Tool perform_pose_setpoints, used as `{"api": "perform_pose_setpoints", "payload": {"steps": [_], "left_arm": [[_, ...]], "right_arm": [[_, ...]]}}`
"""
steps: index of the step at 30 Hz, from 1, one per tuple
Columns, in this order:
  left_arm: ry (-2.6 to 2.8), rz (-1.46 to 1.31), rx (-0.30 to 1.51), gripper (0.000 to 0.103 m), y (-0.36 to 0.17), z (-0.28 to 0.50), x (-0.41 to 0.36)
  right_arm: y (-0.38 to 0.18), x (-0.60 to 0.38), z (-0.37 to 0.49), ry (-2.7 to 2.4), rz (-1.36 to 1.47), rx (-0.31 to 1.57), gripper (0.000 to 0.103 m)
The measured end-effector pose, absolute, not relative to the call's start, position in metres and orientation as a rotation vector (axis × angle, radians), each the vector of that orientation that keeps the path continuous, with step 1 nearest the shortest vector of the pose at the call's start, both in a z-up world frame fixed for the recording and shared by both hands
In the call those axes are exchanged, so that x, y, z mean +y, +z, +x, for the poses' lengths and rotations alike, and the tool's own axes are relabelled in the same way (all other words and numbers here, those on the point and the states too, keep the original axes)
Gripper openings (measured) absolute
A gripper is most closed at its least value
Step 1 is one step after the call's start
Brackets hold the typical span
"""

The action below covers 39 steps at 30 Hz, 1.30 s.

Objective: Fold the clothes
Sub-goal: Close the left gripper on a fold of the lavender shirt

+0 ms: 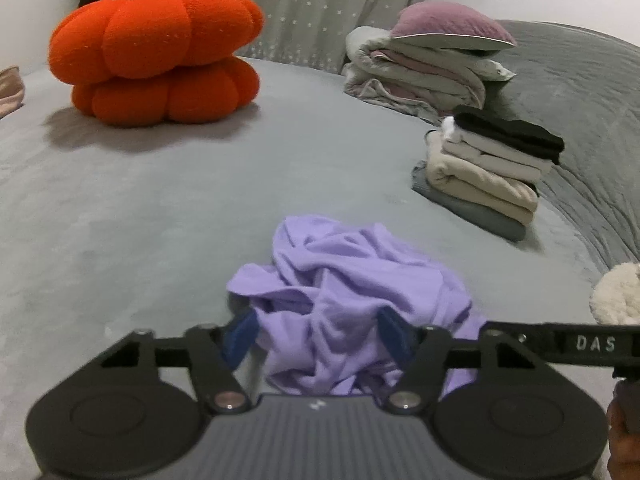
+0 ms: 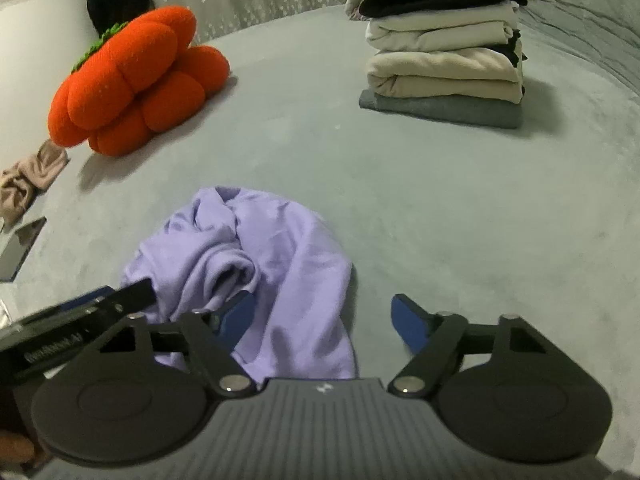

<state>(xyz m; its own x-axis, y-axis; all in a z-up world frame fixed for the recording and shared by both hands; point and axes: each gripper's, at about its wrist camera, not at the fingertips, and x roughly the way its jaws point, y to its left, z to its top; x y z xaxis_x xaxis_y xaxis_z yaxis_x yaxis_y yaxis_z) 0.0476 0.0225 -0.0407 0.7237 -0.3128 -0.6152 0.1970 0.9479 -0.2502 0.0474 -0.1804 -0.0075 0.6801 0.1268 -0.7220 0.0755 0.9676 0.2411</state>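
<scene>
A crumpled lilac garment [image 1: 352,280] [image 2: 256,248] lies in a heap on the grey bed [image 1: 160,220]. My left gripper [image 1: 318,334] hangs low over its near edge; the blue fingers stand apart with a bunch of the cloth between them, and I see no firm pinch. My right gripper [image 2: 324,320] is open. Its left finger [image 2: 236,316] rests against the lilac cloth and its right finger is over bare sheet. Each view catches the other gripper's black frame at its side edge.
A stack of folded clothes [image 1: 488,168] [image 2: 444,60] stands at the right. An orange pumpkin cushion [image 1: 156,52] [image 2: 132,80] sits at the back left, folded bedding with a pink pillow [image 1: 424,64] behind. A beige cloth [image 2: 28,180] and a dark flat slab [image 2: 20,244] lie at the left.
</scene>
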Motion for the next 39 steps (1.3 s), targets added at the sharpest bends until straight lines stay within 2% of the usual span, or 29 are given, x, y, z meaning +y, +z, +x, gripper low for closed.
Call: {"api": "perform_pose_setpoints", "payload": {"steps": [2, 8, 10, 21, 39], "left_arm": [[-0.292, -0.181, 0.715, 0.052, -0.042, 0.049, 0.021], [-0.311, -0.213, 0.725, 0.017, -0.044, 0.048, 0.021], [-0.311, -0.222, 0.726, 0.014, -0.044, 0.047, 0.022], [-0.304, -0.276, 0.695, 0.008, -0.034, 0.040, 0.026], [-0.197, -0.284, 0.533, 0.007, -0.004, 0.013, 0.052]], "right_arm": [[-0.005, -0.179, 0.048, 0.029, 0.271, 0.820, 0.072], [-0.005, -0.175, 0.047, 0.042, 0.275, 0.824, 0.071], [-0.005, -0.175, 0.048, 0.045, 0.266, 0.821, 0.071], [-0.005, -0.174, 0.047, 0.044, 0.251, 0.805, 0.071], [0.002, -0.198, 0.044, 0.024, 0.307, 0.766, 0.072]]}}
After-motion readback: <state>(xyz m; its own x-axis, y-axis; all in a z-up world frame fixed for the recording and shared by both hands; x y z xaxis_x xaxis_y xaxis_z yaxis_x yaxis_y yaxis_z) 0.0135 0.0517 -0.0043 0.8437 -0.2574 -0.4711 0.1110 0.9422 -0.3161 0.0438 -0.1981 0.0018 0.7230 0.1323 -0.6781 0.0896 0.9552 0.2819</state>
